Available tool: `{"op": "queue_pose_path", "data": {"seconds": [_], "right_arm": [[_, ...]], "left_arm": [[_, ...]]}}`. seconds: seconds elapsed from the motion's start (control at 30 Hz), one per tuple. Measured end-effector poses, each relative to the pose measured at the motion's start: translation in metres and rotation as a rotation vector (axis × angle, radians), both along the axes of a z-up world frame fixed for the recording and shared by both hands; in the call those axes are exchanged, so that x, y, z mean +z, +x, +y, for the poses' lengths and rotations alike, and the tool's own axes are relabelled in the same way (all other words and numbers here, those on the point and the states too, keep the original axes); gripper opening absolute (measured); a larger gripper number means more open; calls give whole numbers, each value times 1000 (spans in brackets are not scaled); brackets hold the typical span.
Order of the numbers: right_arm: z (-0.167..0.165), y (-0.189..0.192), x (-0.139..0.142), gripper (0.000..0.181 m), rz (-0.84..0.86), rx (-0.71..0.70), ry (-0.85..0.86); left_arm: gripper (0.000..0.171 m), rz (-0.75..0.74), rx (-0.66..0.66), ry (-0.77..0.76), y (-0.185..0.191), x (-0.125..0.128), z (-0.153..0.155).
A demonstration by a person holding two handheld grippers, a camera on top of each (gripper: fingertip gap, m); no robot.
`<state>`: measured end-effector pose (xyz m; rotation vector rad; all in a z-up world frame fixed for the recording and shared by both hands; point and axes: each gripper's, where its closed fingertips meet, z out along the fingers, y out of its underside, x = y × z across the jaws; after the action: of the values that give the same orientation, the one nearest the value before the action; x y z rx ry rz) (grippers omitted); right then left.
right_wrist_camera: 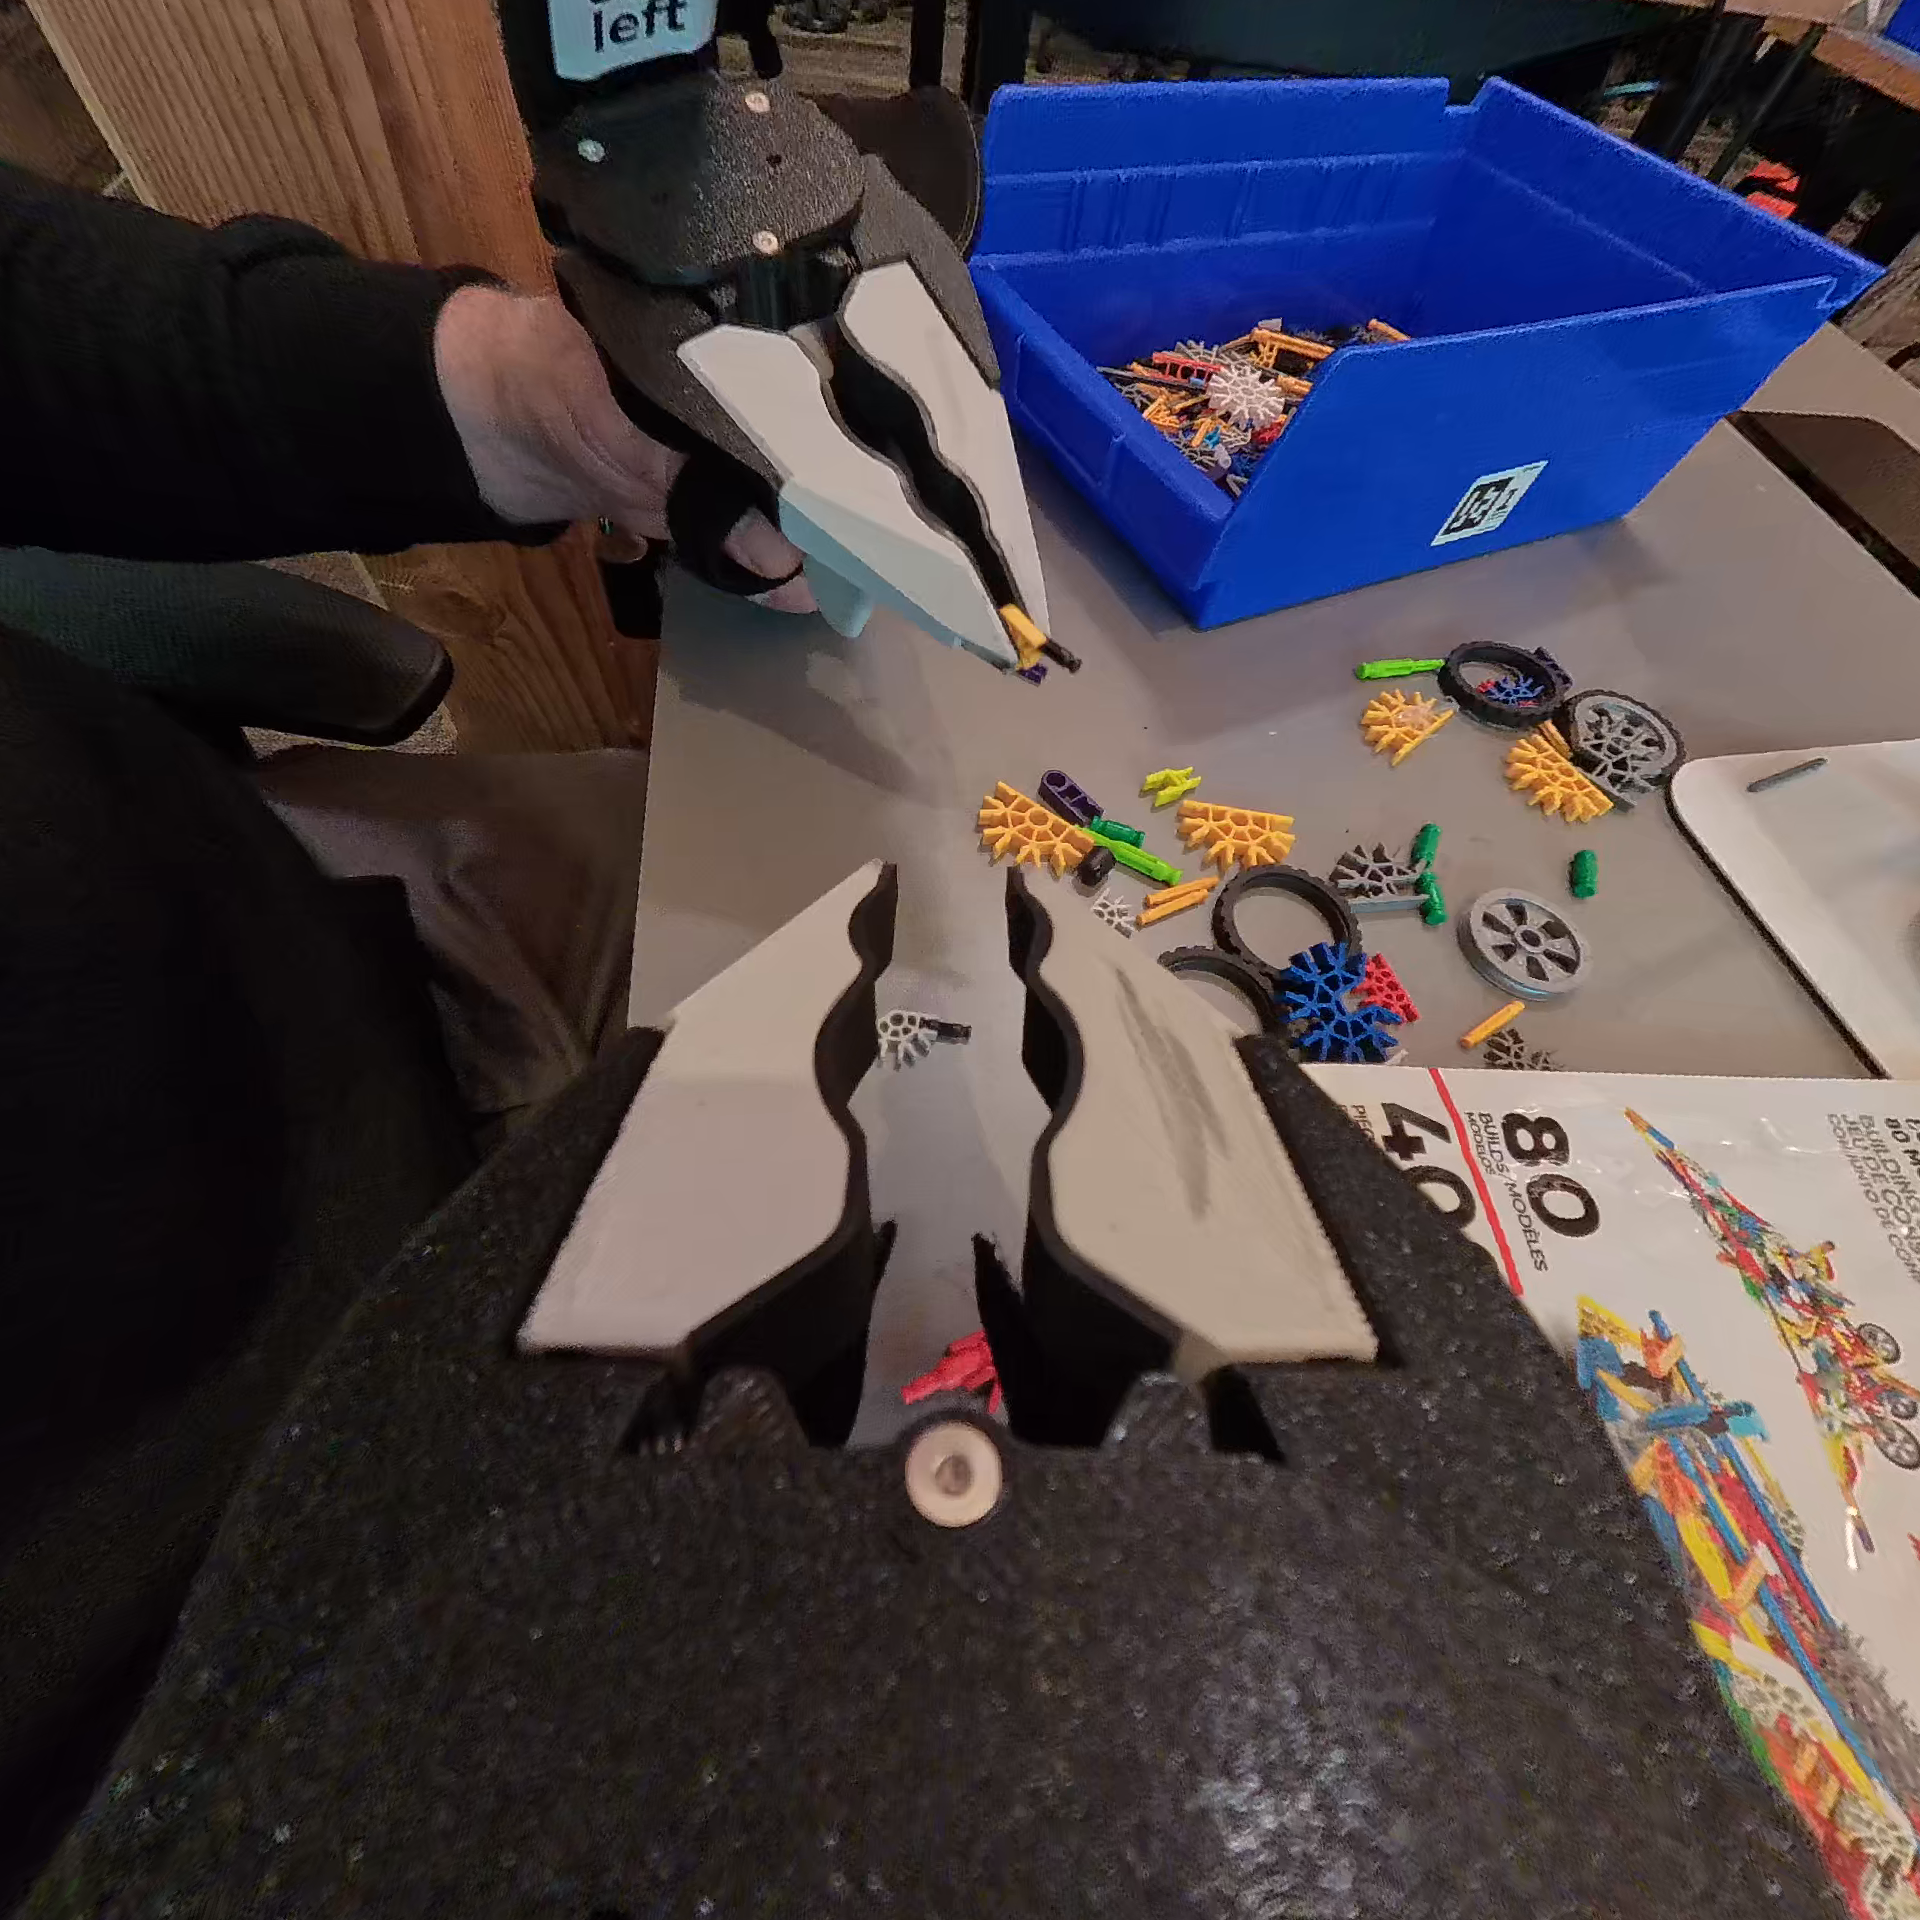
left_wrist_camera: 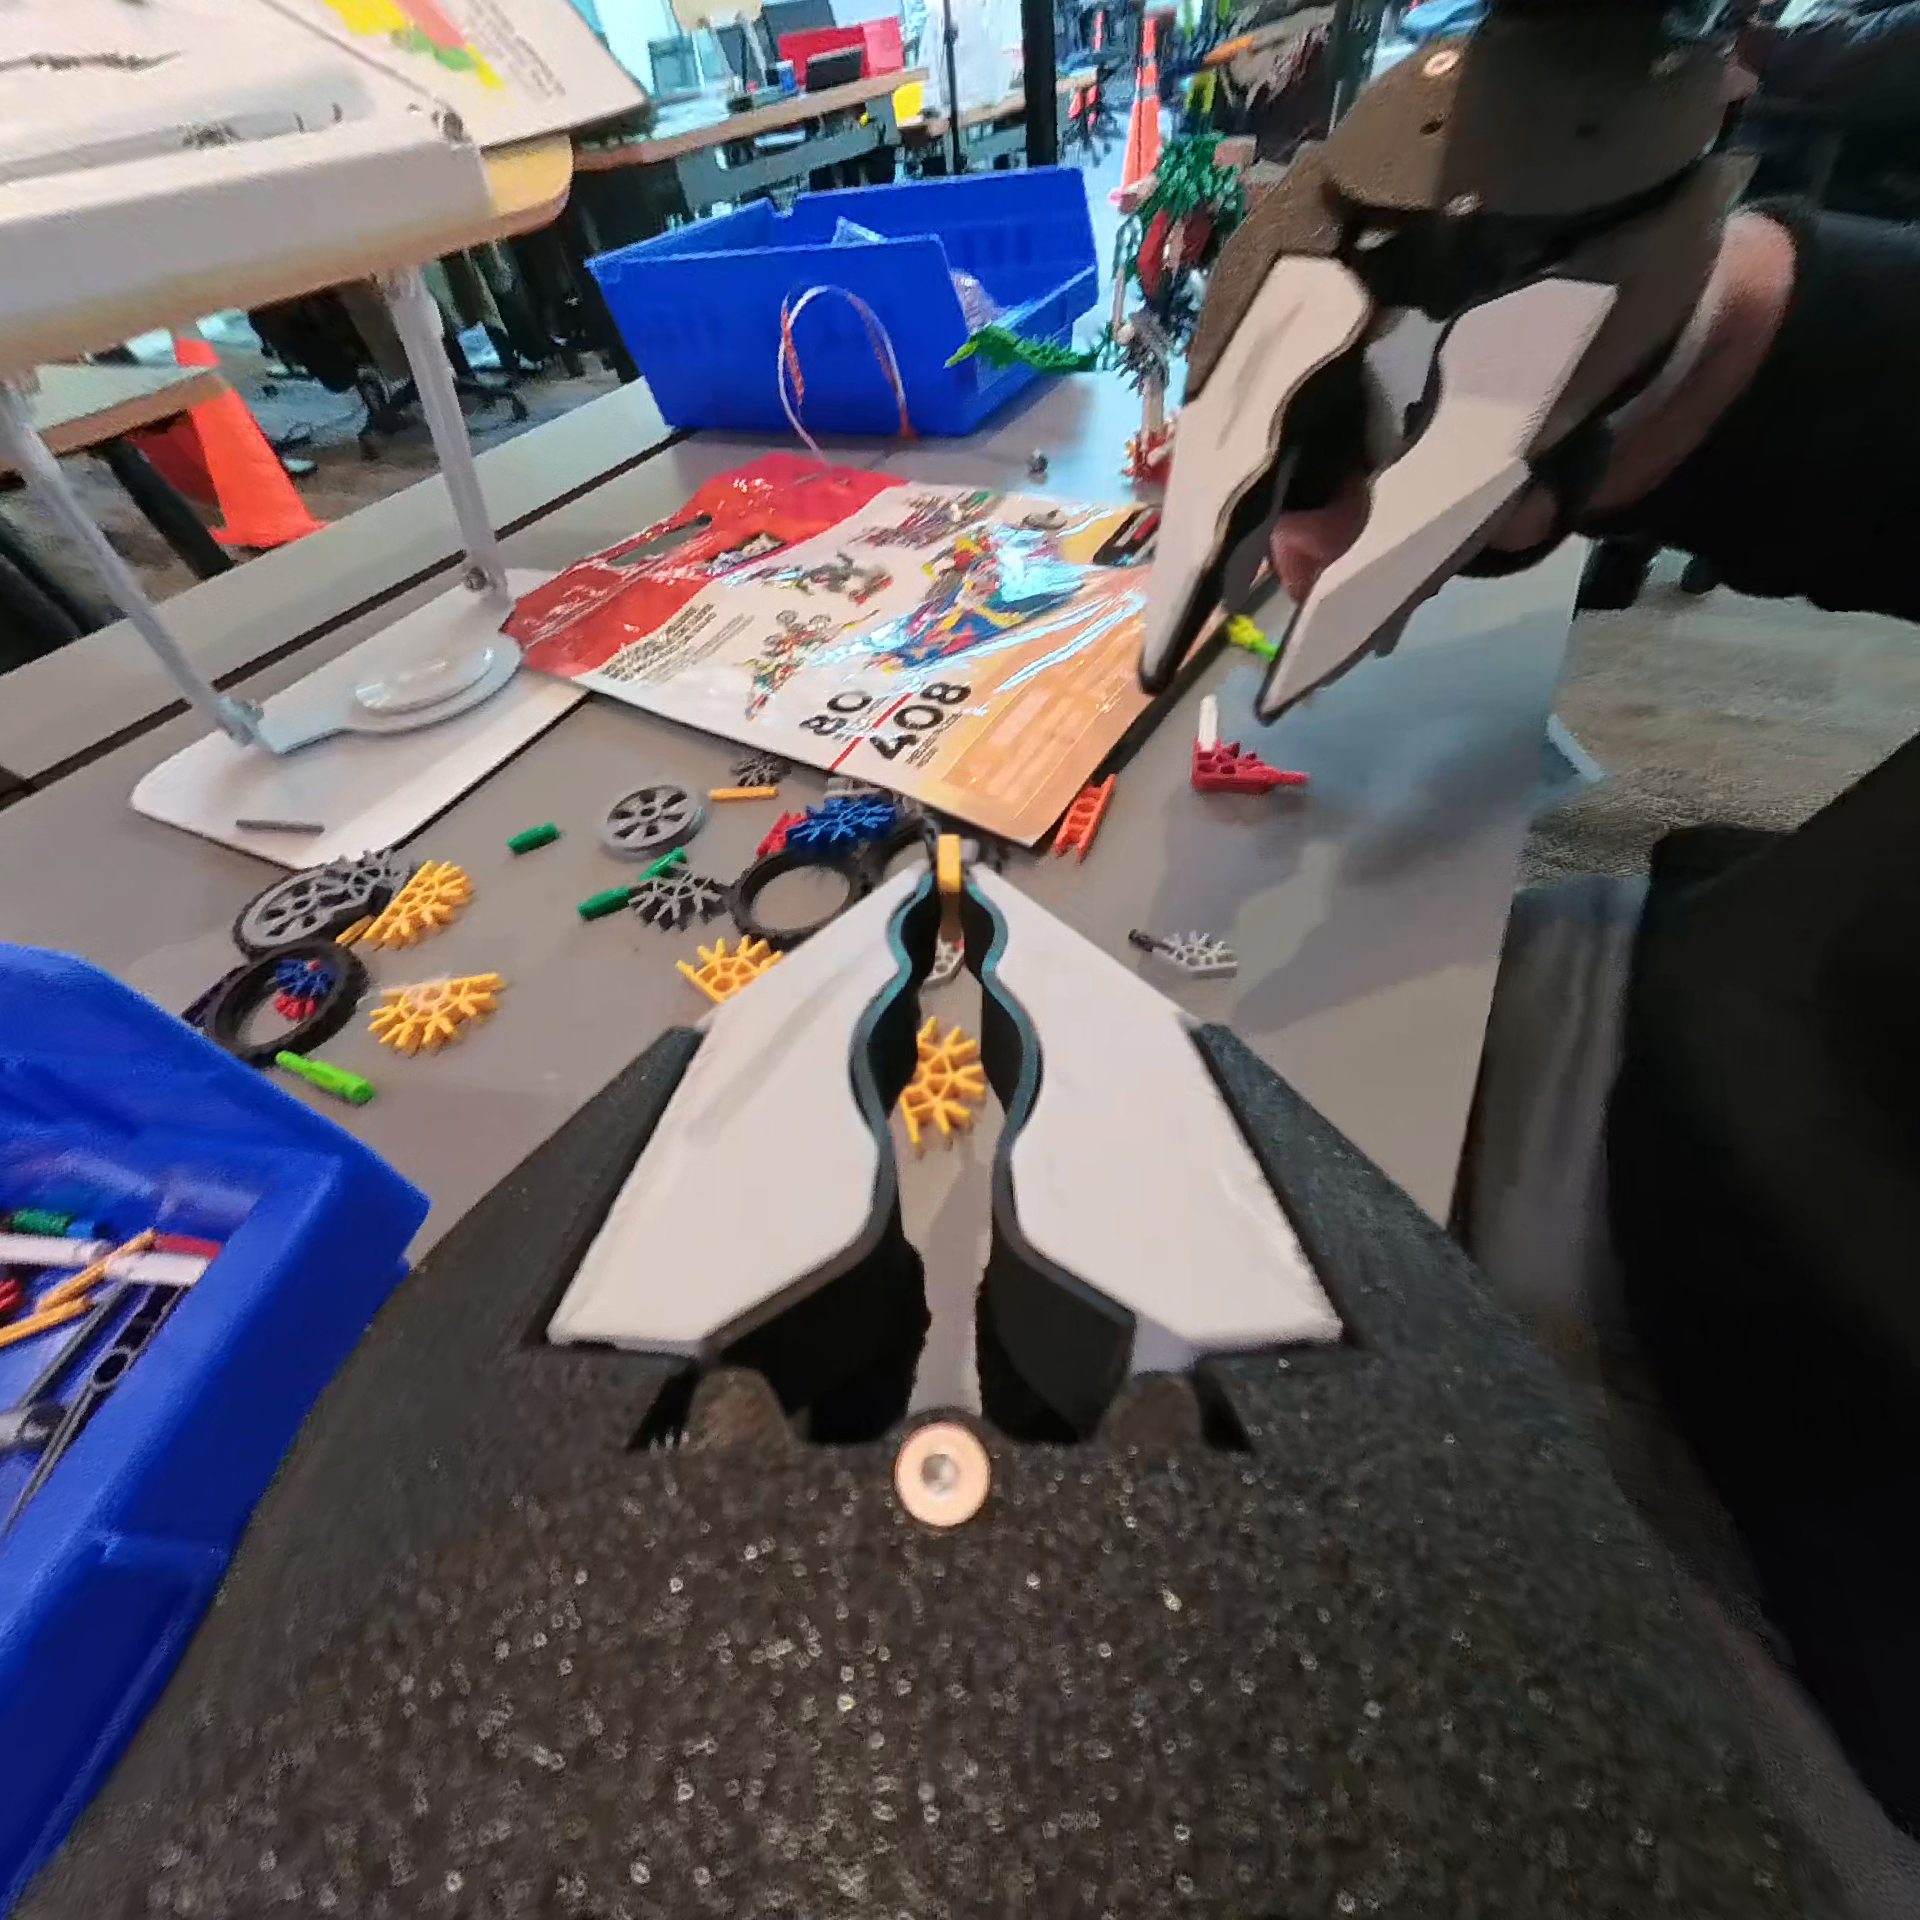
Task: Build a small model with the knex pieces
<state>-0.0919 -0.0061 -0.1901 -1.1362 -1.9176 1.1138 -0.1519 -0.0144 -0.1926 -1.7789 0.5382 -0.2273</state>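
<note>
My left gripper (left_wrist_camera: 948,871) is shut on a small yellow connector piece (left_wrist_camera: 949,868) and holds it above the grey table; the right wrist view shows the gripper (right_wrist_camera: 1029,649) with the yellow piece (right_wrist_camera: 1020,630) and a dark rod end at its tips. My right gripper (right_wrist_camera: 951,878) is open and empty above the table; it hangs at the upper right of the left wrist view (left_wrist_camera: 1210,691). A small grey connector (right_wrist_camera: 906,1035) lies on the table between its fingers. A red connector (left_wrist_camera: 1236,771) lies below it. Loose yellow connectors (right_wrist_camera: 1234,831), tyres and wheels (right_wrist_camera: 1523,943) lie scattered.
A blue bin (right_wrist_camera: 1382,499) of building pieces stands on the table (right_wrist_camera: 810,748), also at the lower left of the left wrist view (left_wrist_camera: 187,1299). A second blue bin (left_wrist_camera: 790,322) stands far back. A printed toy-set sheet (left_wrist_camera: 894,634) and a white stand base (left_wrist_camera: 343,748) lie on the table. My right fingertips sit around 7 cm from my left ones.
</note>
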Motion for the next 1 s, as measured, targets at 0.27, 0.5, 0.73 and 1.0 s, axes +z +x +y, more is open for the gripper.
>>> {"op": "queue_pose_path", "data": {"seconds": [0.27, 0.5, 0.73, 1.0], "right_arm": [[-5, 19, 10, 20, 7, -24, -7], [-15, 34, 0, 28, -2, -67, 2], [-29, 62, -8, 48, 16, -158, -4], [-22, 126, -10, 49, 48, -303, -45]], "left_arm": [[1, -34, 15, 9, -1, -1, -1], [1, -52, 30, 79, -5, 8, -5], [1, -46, 1, 141, -1, 15, -12], [0, -44, -2, 163, 1, 17, -4]]}}
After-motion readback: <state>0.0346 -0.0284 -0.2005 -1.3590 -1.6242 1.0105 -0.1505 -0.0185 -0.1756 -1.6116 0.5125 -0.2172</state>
